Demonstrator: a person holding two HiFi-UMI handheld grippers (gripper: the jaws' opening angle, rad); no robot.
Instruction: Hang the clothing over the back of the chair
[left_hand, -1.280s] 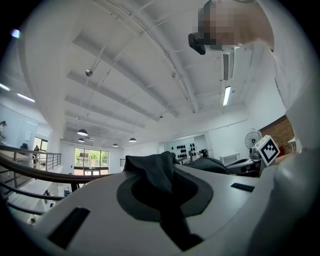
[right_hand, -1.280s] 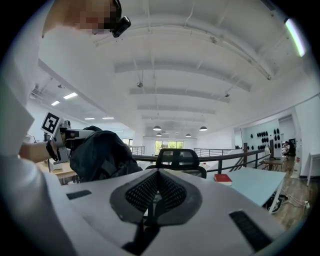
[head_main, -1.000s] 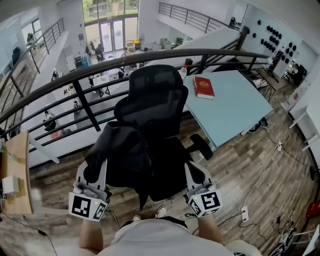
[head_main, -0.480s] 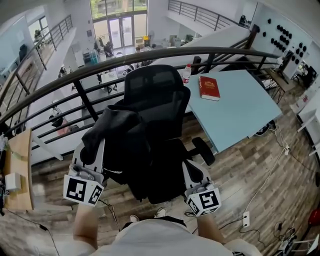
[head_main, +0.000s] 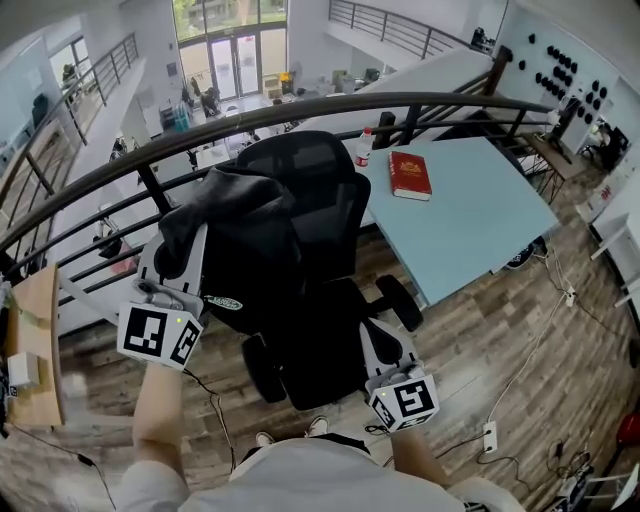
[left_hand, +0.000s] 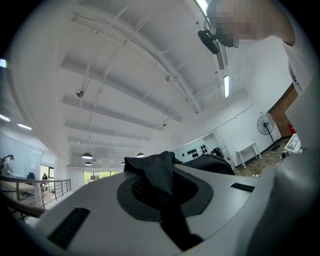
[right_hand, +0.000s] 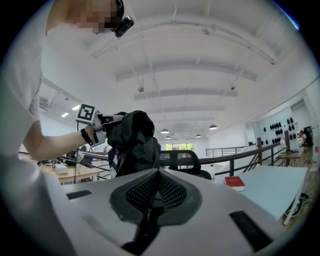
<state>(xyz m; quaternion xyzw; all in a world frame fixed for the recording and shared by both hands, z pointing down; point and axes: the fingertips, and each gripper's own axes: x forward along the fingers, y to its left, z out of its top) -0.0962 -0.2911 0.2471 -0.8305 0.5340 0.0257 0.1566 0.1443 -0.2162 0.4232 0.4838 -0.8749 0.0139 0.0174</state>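
Left of the chair back (head_main: 310, 165), your L gripper (head_main: 186, 242) pinches the clothing (head_main: 245, 215) up high; R gripper (head_main: 374, 332) is pressed shut (looks empty). Next, I'd say: swing it over the top & drape.

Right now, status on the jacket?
Left gripper shut on jacket, high near chair back. Right gripper shut, looks empty. Not yet draped. Nothing blocking.

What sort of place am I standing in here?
Probably a mezzanine in an open-plan office or lab: a dark railing overlooks a lower floor with desks, and beside it stand a mesh office chair and a pale blue table with a red book.
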